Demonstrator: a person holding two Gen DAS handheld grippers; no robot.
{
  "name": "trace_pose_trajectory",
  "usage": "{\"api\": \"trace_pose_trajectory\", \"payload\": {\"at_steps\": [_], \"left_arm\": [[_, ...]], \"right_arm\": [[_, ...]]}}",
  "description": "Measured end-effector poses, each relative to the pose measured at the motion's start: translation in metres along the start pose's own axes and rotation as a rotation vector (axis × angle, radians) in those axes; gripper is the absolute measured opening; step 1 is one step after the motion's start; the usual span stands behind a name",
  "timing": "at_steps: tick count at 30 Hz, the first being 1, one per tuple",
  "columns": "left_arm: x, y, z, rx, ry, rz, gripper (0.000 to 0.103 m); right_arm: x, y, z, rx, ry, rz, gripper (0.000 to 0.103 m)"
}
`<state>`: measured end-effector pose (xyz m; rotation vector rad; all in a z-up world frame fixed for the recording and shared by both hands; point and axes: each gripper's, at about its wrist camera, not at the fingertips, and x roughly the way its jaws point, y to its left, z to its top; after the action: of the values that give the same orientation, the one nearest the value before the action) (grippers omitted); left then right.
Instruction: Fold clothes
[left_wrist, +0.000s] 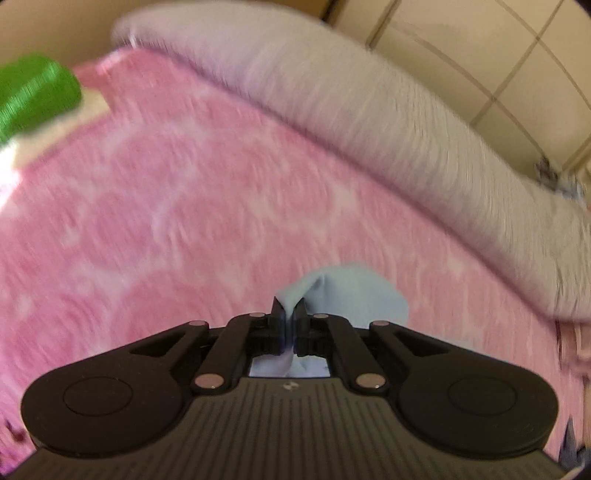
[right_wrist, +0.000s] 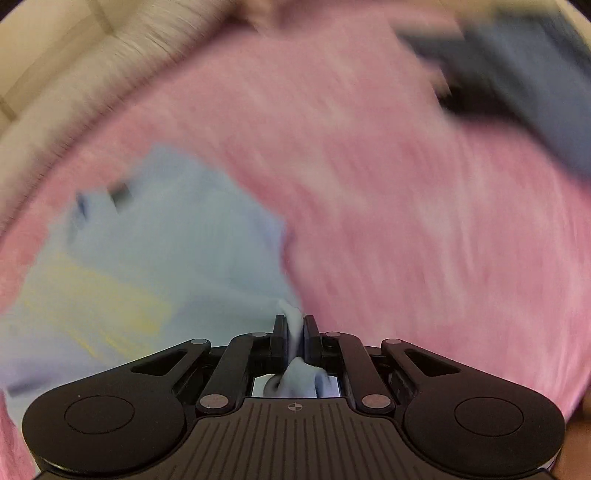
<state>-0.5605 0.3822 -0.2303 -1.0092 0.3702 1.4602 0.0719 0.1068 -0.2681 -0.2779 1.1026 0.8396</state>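
Two claws in view, one per wrist camera. Left claw (left_wrist: 290, 308): jaws pinched tight on fold of light blue garment (left_wrist: 351, 295). Right claw (right_wrist: 294, 325): jaws likewise clamped on same garment (right_wrist: 166, 236), which spreads left over pink bedspread (right_wrist: 406, 221); yellow print visible on it. One grey blanket (left_wrist: 369, 122) along bed edge. One green object (left_wrist: 33, 92) at upper left, blurred. One dark garment (right_wrist: 524, 81) at upper right, blurred.

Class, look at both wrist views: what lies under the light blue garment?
The pink blanket lies under the light blue garment, showing around it. Whatever sits directly beneath the cloth is covered.
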Motion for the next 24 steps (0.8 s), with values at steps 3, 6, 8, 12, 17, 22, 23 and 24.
{"api": "trace_pose_trajectory", "payload": {"at_steps": [3, 6, 8, 12, 17, 22, 23, 24], "left_arm": [[-0.042, 0.011, 0.026, -0.011, -0.108, 0.038, 0.001], [-0.089, 0.037, 0.042, -0.057, -0.207, 0.084, 0.001], [-0.110, 0.055, 0.039, -0.053, -0.249, 0.131, 0.001], [-0.091, 0.084, 0.015, 0.016, -0.016, 0.296, 0.003], [-0.070, 0.085, -0.011, 0.067, 0.112, 0.261, 0.004], [-0.019, 0.022, 0.006, 0.227, 0.157, 0.099, 0.011], [-0.009, 0.011, 0.008, 0.240, 0.159, 0.076, 0.012], [0.000, 0.001, 0.010, 0.247, 0.162, 0.056, 0.012]], "right_arm": [[-0.029, 0.022, 0.045, -0.091, -0.143, 0.052, 0.006], [-0.035, 0.033, 0.077, -0.173, -0.179, 0.014, 0.006], [-0.019, 0.032, 0.088, -0.211, -0.117, -0.077, 0.002], [0.011, 0.030, 0.110, -0.285, 0.007, -0.257, 0.002], [0.038, 0.008, 0.106, -0.262, 0.161, -0.347, 0.011], [0.052, 0.049, 0.121, -0.292, 0.099, -0.146, 0.067], [0.058, 0.068, 0.124, -0.327, 0.095, -0.093, 0.070], [0.065, 0.088, 0.124, -0.376, 0.104, -0.037, 0.072]]}}
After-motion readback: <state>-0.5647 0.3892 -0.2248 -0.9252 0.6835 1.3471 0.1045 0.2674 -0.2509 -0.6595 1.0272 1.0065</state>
